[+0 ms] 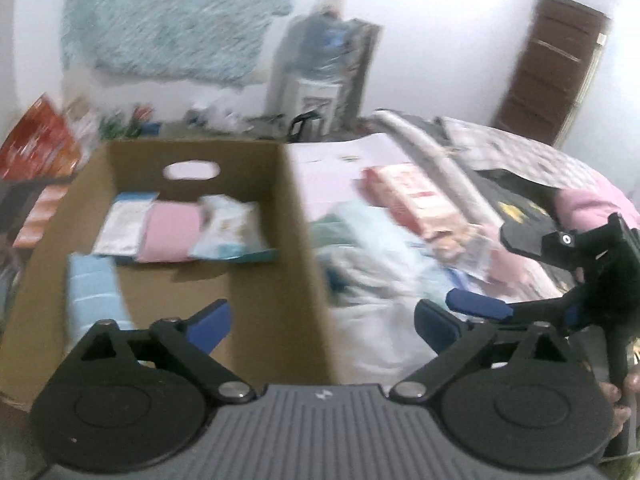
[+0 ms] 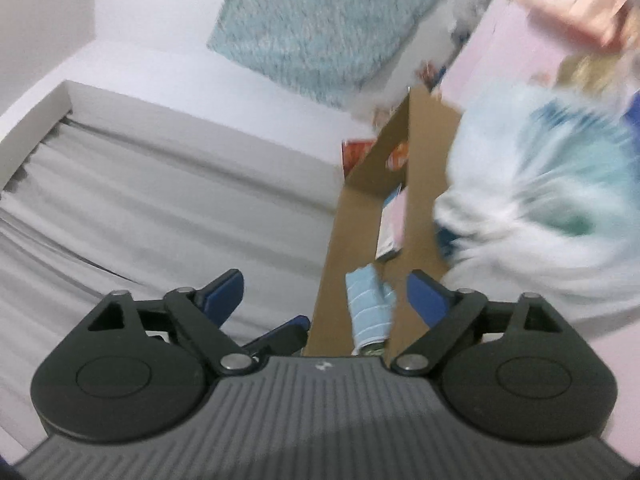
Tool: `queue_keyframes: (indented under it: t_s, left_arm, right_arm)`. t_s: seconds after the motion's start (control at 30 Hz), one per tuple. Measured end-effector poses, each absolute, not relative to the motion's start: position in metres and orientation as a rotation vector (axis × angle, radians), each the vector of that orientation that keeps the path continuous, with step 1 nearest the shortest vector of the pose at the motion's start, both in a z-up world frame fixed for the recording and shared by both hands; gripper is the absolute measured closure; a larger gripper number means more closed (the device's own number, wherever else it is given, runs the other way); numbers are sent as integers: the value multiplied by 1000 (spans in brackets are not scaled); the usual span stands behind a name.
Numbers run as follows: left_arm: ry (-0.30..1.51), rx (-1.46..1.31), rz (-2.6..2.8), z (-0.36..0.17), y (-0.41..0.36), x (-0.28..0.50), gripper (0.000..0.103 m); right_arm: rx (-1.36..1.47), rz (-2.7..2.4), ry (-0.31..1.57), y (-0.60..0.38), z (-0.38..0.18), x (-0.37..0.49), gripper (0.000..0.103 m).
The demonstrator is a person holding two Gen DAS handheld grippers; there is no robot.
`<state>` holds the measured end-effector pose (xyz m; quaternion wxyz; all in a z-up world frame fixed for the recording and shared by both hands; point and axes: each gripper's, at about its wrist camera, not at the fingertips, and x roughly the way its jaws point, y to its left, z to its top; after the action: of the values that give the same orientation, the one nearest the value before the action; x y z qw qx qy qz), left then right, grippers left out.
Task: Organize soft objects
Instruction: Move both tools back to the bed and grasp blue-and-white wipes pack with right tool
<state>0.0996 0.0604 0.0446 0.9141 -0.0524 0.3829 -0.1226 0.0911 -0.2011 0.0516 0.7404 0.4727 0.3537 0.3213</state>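
Observation:
A brown cardboard box (image 1: 298, 216) stands open on a pink surface. Inside lie a white pack (image 1: 124, 226), a pink folded cloth (image 1: 170, 232), a pale wipes pack (image 1: 228, 232) and a light blue striped cloth (image 1: 94, 296). My left gripper (image 1: 322, 326) is open and empty, straddling the box's right wall. A heap of pale soft packs (image 1: 376, 276) and a pink pack (image 1: 412, 200) lie right of the box. My right gripper (image 2: 324, 294) is open and empty near the box (image 2: 424, 184), with the blue cloth (image 2: 370, 312) and a blurred white-teal soft pack (image 2: 540, 196) ahead. The right gripper also shows in the left wrist view (image 1: 476, 308).
A teal fuzzy rug (image 1: 180, 16) hangs on the white wall. A wrapped cabinet (image 1: 324, 72) and clutter stand behind the box. A brown door (image 1: 552, 68) is at the far right. A dark patterned quilt (image 1: 520, 160) lies right. Grey curtain (image 2: 140, 200) fills the right view's left side.

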Motion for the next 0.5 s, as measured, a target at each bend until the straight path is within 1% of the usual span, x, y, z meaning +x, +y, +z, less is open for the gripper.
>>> queue_keyframes:
  t_s: [0.13, 0.23, 0.37, 0.5]
  left_arm:
    - [767, -88, -339, 38, 11, 87, 1]
    - [757, -68, -411, 28, -26, 81, 1]
    - [736, -7, -508, 13, -74, 75, 1]
    - [699, 112, -561, -6, -123, 71, 2]
  right_arm:
    - [1001, 629, 687, -258, 58, 58, 9]
    - [948, 511, 656, -301, 55, 37, 9]
    - [932, 372, 691, -341, 33, 25, 8]
    - [908, 328, 738, -354, 9, 29, 10]
